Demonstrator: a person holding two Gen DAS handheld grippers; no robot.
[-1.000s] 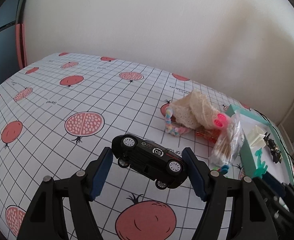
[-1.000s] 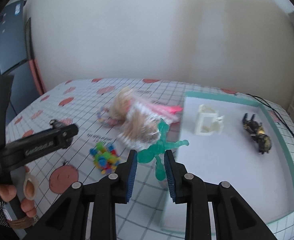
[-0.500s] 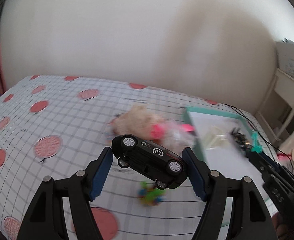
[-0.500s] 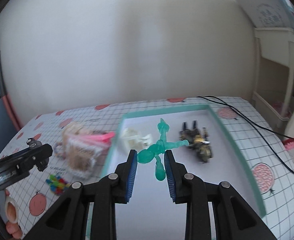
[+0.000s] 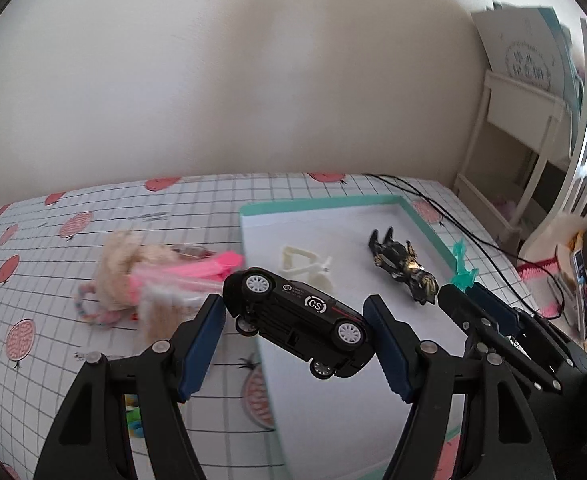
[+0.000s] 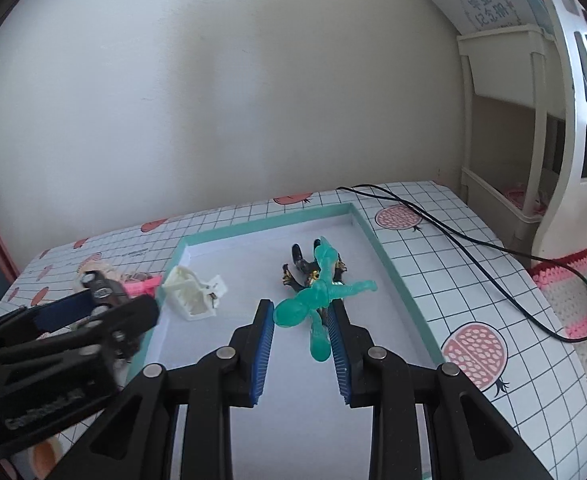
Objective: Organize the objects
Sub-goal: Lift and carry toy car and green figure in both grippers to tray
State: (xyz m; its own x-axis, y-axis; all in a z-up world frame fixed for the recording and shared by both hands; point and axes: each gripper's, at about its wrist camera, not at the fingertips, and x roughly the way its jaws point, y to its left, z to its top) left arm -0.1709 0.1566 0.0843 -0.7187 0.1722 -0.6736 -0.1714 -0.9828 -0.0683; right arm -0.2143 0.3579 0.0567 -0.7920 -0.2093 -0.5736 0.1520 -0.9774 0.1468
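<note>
My left gripper is shut on a black toy car, held tilted in the air over the left edge of the teal-rimmed white tray. My right gripper is shut on a translucent green figure above the tray. In the tray lie a cream plastic toy and a black-and-gold toy. The right gripper shows at the tray's right rim in the left wrist view. The left gripper with the car shows at the left in the right wrist view.
A doll with blond hair and pink parts, a pastel bead ring and a colourful small toy lie on the pomegranate-print cloth left of the tray. A black cable runs right of the tray. White shelves stand at far right.
Both grippers swung right with their toys held. The left one went from the bare cloth to the tray's left edge; the right one went from the tray's left edge to above its middle.
</note>
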